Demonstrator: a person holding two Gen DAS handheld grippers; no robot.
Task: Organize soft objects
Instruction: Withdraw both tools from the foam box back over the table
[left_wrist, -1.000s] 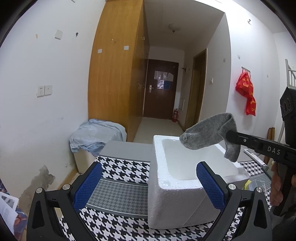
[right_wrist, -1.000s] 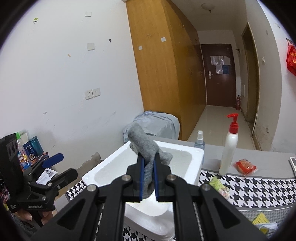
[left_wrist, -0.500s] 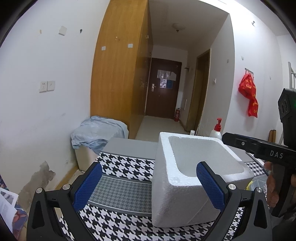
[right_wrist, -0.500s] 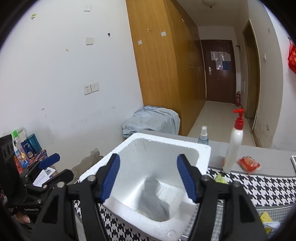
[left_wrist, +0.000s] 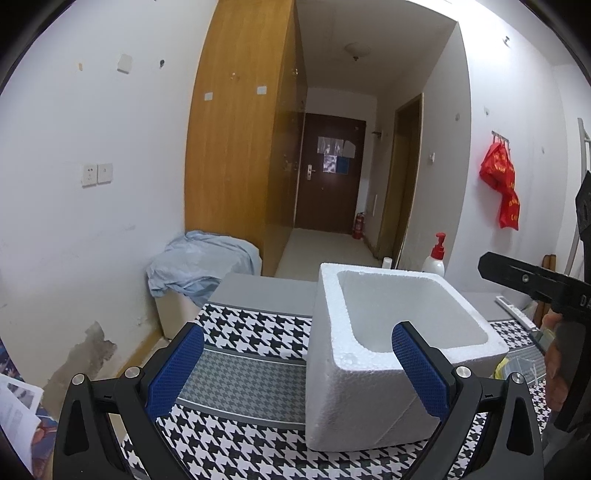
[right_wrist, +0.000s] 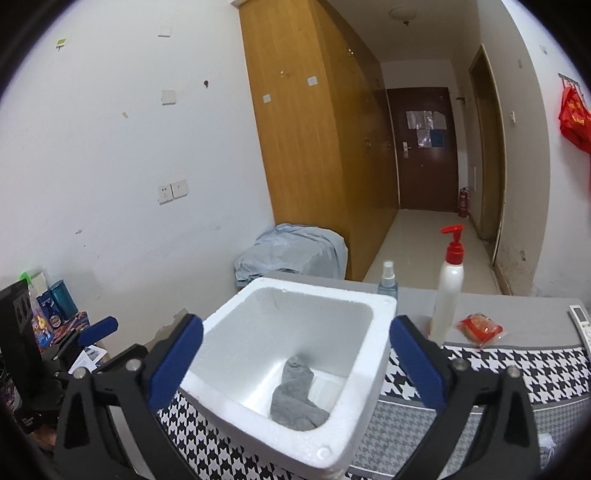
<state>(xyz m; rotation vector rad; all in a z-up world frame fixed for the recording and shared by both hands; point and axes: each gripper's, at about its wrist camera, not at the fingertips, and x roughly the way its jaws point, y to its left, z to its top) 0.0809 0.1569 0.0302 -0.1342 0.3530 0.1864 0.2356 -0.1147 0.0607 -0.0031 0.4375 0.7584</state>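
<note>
A grey sock lies crumpled on the floor of the white foam box, which stands on the houndstooth cloth. My right gripper hovers over the box's near rim; its jaws are opening and stand wide, with nothing pressed between the blue pads. In the left wrist view the same box sits at the right, the sock hidden by its wall. My left gripper is open and empty, low in front of the box's left corner. One black finger of the right gripper reaches in from the right.
Behind the box stand a white pump bottle with a red top and a small spray bottle. A red packet and a remote lie at the right. A light blue cloth covers a crate by the wall.
The right gripper went from shut on the grey sock above the box to wide open, and the sock dropped into the box. The left gripper stayed put.
</note>
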